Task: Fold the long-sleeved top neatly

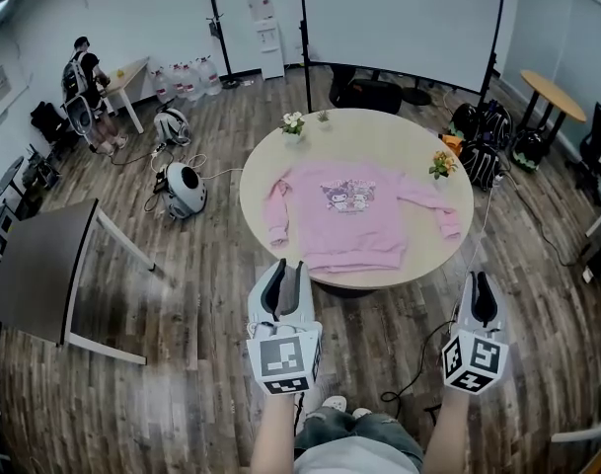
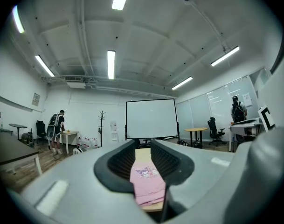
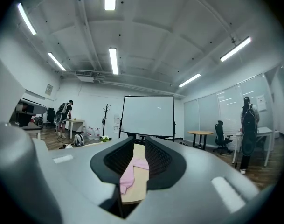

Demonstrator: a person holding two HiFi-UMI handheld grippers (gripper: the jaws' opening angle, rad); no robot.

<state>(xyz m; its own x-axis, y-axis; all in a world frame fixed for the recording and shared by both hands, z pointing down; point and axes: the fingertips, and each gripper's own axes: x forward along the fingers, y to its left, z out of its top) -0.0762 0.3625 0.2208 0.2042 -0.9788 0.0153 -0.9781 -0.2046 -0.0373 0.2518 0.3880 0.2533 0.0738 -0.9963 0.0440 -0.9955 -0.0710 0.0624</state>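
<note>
Pink printed long-sleeved top (image 1: 347,215) lies spread flat on the round pale table (image 1: 379,131) well ahead of our jaws (both pairs narrowly apart, empty), so folding hasn't begun and we judge our left gripper (image 1: 283,268) and right gripper (image 1: 481,282) must first reach its sleeves.

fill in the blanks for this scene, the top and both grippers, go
1. The long-sleeved top lies spread flat on a ____ table, print facing up.
2. The top's colour is ____.
3. The left gripper and the right gripper are short of the table, jaws apart, holding ____.

Missing words: round; pink; nothing
</note>
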